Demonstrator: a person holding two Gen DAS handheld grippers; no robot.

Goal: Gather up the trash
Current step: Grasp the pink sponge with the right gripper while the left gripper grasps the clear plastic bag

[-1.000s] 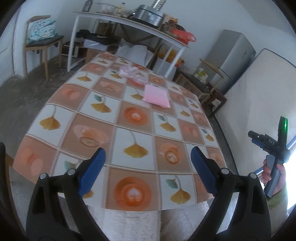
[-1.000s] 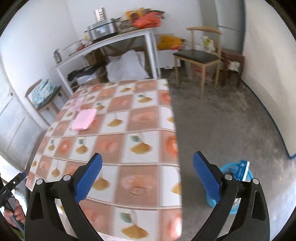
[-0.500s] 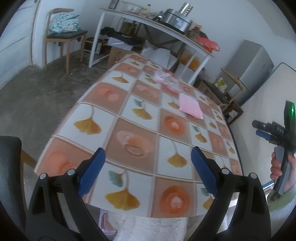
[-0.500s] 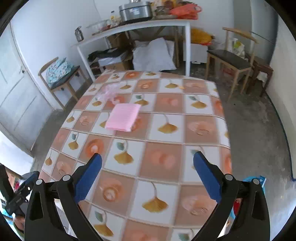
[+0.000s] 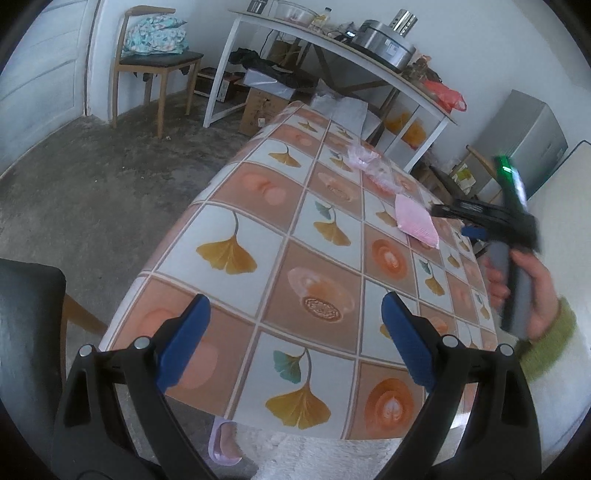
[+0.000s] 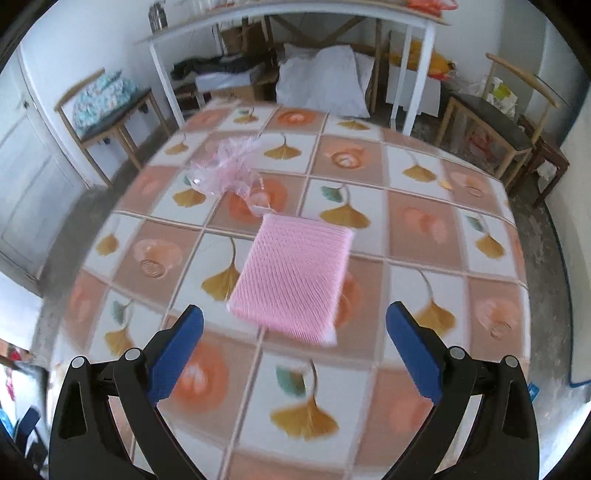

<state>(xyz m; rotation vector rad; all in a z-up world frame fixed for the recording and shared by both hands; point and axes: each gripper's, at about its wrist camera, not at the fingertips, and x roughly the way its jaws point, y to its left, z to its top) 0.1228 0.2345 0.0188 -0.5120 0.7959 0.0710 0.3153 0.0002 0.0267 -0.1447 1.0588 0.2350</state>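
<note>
Right wrist view, both tongs (image 6: 294,334) gaping empty, one pink pad (image 6: 291,275), one crumpled bag (image 6: 225,168)

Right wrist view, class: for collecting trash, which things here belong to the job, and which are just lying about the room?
Belong to the job:
- pink foam net sheet on the table
- crumpled pink plastic bag
- right gripper, open
- left gripper, open

Just lying about:
- chair with a floral cushion
- white pillow
- white side table
</note>
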